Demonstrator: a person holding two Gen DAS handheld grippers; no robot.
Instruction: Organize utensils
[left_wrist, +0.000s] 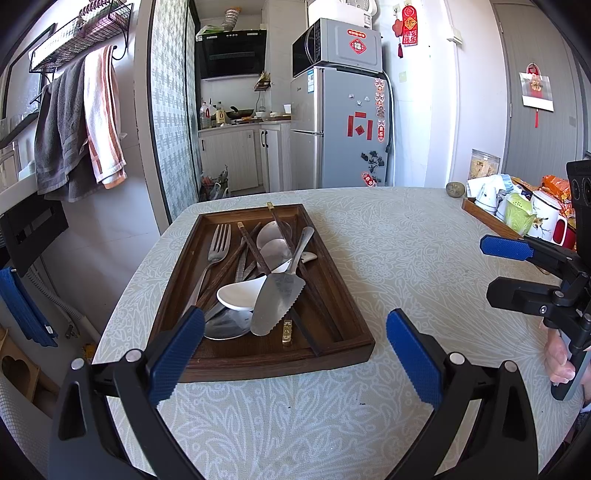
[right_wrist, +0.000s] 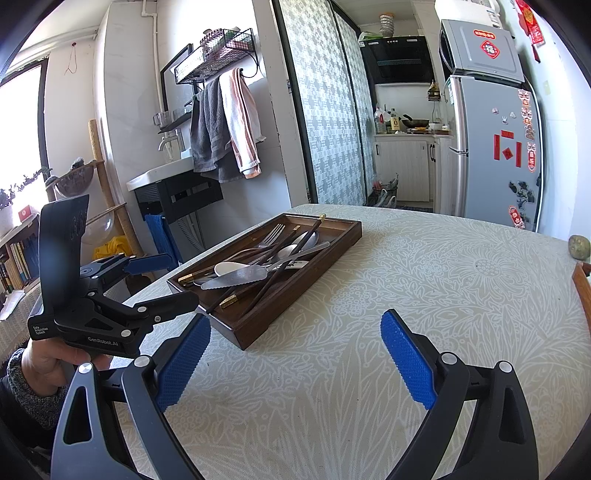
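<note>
Bench (left_wrist: 388, 236): wide top under a pale green cloth with a white leaf-and-flower print; carries everything listed below.

Dark brown rectangular wooden tray (left_wrist: 207, 354): lies on the left part of the bench, long axis running near to far, its near edge just beyond the left tongs. Holds the utensils in a loose crossed heap.

Left tongs (left_wrist: 295, 354): black frame, blue ribbed pads, spread wide and released, nothing between them; held low over the bench, left pad overlapping the tray's near left corner in this view.

Right tongs (right_wrist: 295, 365): same make, likewise spread wide and empty, over bare cloth to the right of the tray.

Second wooden tray (left_wrist: 484, 218): far right of the bench, crowded with white mugs and snack packets.

Steel serrated cake server (left_wrist: 275, 299): blade toward the near end, lying on top of the heap.

Dark wooden chopsticks with brass ends (left_wrist: 291, 243): several, crossing the tray lengthwise; one rests on the far rim.

Steel fork (left_wrist: 218, 245): left side of the tray, tines pointing far.

White ceramic soup spoon (left_wrist: 236, 295): mid-tray, just left of the server blade.

Steel spoons (left_wrist: 273, 240): bowls grouped toward the far middle.
</note>
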